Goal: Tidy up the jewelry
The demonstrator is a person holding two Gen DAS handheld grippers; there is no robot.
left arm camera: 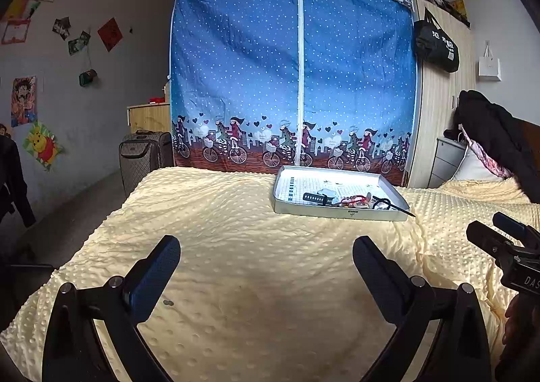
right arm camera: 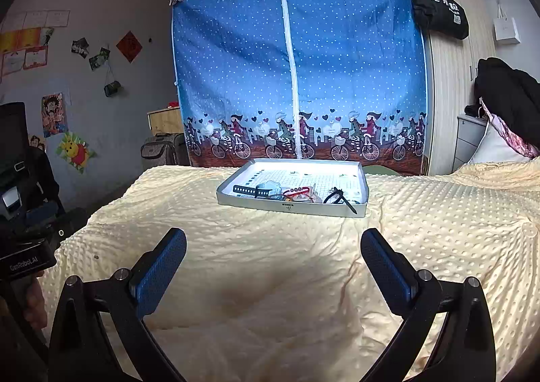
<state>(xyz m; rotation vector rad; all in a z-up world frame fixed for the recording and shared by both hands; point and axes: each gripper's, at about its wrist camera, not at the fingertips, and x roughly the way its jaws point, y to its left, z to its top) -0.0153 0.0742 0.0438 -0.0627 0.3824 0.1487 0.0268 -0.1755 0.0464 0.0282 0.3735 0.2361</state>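
Two black grippers with blue pads — left gripper (left arm camera: 266, 257) and right gripper (right arm camera: 273, 250) — hover wide apart and empty over a pale yellow dotted bedspread (left arm camera: 236, 247); beyond them, a shallow white tray (right arm camera: 359, 210) holds tangled jewelry (right arm camera: 297, 193).

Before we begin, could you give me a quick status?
Both grippers open, empty. Jewelry piled in tray on the bed. Nothing between.

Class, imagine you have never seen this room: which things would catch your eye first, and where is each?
The big blue dotted wardrobe cover fills the back, beyond the bed. On the pale yellow bedspread sits a shallow silver tray holding a jumble of jewelry. Both open grippers, left and right, frame the foreground.
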